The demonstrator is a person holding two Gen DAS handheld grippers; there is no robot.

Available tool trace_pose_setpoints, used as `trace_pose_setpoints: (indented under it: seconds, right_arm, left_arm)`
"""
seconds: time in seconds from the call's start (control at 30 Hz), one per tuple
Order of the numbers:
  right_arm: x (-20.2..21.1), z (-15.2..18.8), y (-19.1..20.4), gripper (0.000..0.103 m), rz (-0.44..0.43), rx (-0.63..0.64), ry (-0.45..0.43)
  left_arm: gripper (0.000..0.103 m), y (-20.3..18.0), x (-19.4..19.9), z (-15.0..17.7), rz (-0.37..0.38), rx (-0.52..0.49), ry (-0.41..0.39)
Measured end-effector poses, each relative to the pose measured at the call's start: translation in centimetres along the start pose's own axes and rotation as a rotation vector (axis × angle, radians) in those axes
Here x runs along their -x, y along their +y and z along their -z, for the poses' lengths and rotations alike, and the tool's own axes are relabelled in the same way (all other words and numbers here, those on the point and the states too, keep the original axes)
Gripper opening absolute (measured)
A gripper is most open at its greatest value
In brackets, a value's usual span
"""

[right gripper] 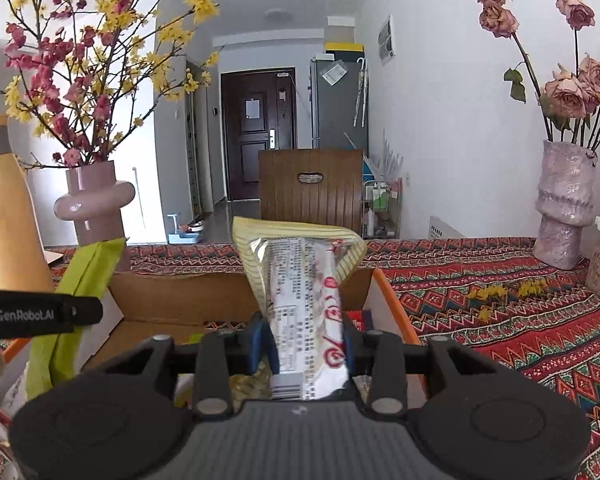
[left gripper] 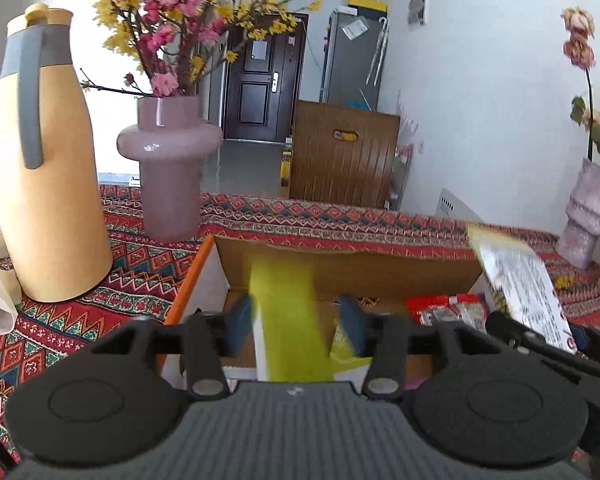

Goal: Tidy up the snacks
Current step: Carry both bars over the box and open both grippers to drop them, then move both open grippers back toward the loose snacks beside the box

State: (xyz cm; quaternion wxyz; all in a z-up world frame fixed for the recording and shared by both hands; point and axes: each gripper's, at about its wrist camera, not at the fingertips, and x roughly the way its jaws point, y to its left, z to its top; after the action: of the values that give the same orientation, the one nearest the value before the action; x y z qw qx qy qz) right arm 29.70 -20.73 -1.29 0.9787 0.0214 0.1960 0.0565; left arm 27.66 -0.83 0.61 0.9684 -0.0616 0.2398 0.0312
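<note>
In the centre of my left wrist view a yellow-green snack pack [left gripper: 286, 320] stands blurred between the blue pads of my left gripper [left gripper: 296, 330]. The jaws are spread, with a gap showing on either side of the pack, so nothing is pinched there. The pack sits over the open cardboard box [left gripper: 340, 262], whose orange-edged side runs up the lower left of the frame. More snacks lie in the box at the right, a red wrapper [left gripper: 432, 306] among them.

In the right wrist view, my right gripper [right gripper: 306, 350] has a silver and cream packet [right gripper: 304, 296] between its blue pads. The packet rises from the lower centre to mid-frame, its crimped top bent over, above the same box [right gripper: 188, 296]. The pads sit right at the packet's sides, but I cannot tell whether they press on it. The yellow-green pack [right gripper: 86, 292] shows at the left here, leaning upright at the box's left end, with one black finger of the left gripper [right gripper: 40, 314] beside it.

The box rests on a red patterned tablecloth [right gripper: 500, 320]. At upper left of the left wrist view stand a tan jug [left gripper: 44, 184] and a pink vase [left gripper: 170, 168] of blossom branches. A pale vase of dried roses [right gripper: 566, 208] stands at the right of the right wrist view.
</note>
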Motion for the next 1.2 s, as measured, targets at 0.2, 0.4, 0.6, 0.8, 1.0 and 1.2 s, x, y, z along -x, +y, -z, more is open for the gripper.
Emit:
trace_pose_setpoints:
  seconds: [0.2,0.4,0.6,0.8,1.0,1.2]
  right_arm:
    - [0.9,-0.3,-1.0,0.103,0.014,-0.053,-0.031]
    - [1.1,-0.3,-1.6,0.103,0.012,-0.084,-0.036]
    - [1.4,-0.5,-1.5,0.103,0.013,-0.078,-0.042]
    - [5.7,-2.5,-1.8,0.103,0.011,-0.058,-0.116]
    - [11.9,-3.2,-2.3,0.103,-0.023,-0.037,-0.231]
    - [15.4,-1.2,-2.4,0.103,-0.052,0.000,-0.226]
  left_arm:
    - [0.103,0.6,1.0,-0.2,-0.061,0.045,-0.059]
    - [0.103,0.5,1.0,-0.3,-0.068,0.055,-0.051]
    - [0.103,0.3,3.0,-1.0,-0.069,0.074,-0.076]
    - [0.103,0.0,9.4,-2.1,-0.017,0.053,-0.172]
    - [0.103,0.9,14.6,-1.4,-0.007,0.014,-0.287]
    - [0.103,2.3,16.4,1.4,-0.034,-0.035,-0.279]
